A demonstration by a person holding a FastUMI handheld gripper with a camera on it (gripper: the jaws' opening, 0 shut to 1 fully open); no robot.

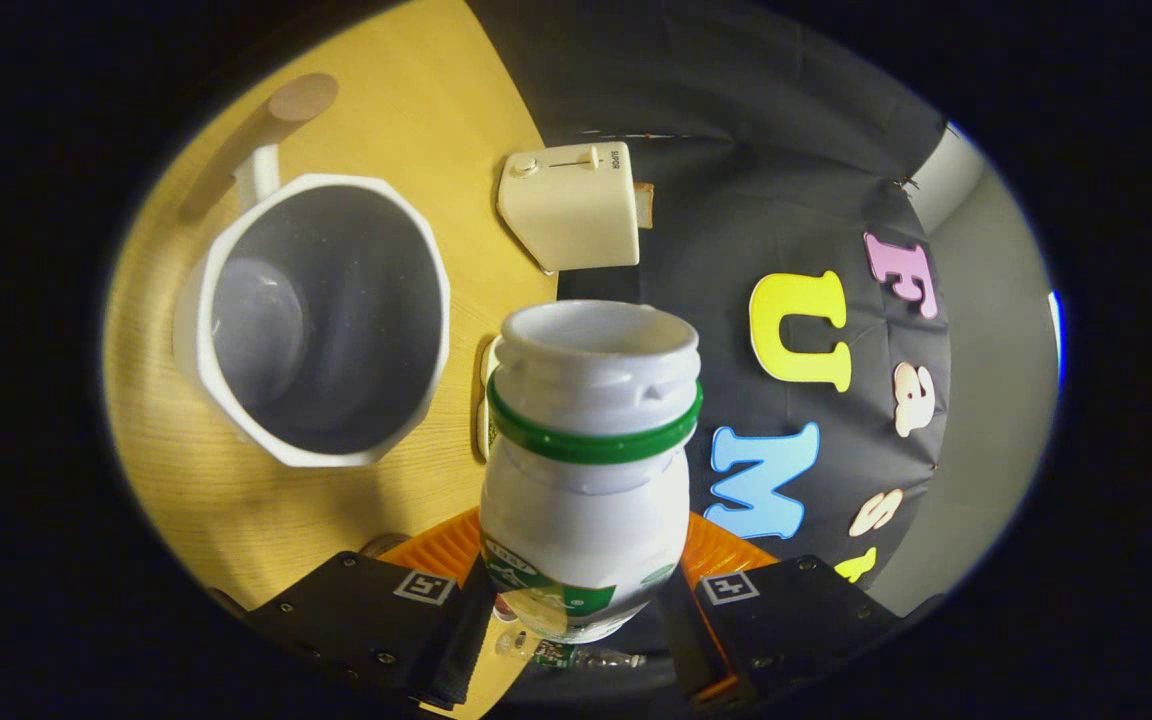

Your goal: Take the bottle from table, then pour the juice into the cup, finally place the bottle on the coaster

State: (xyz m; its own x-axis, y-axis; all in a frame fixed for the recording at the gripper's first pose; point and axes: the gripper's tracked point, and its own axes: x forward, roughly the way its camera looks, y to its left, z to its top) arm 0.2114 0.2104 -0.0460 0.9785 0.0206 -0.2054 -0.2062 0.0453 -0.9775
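A: Item one, far left?

B: The cup (321, 320), white, many-sided, handle turned away, standing on the yellow wooden surface (236, 500). Its inside is open to view, and no liquid can be made out in it.

A: Next along?

B: A cream toaster (571, 205) beyond the cup, near the surface's edge, with a slice of bread poking out of its far side.

A: And the bottle?

B: The bottle (586, 470), white with a green ring below its uncapped mouth, sits between the jaws. The gripper (581, 590) is clenched on the bottle's lower body, one finger pressing each side. The mouth points forward, just right of the cup's rim.

A: Anything behind it?

B: A small pale object with a green edge, mostly hidden; what it is cannot be told.
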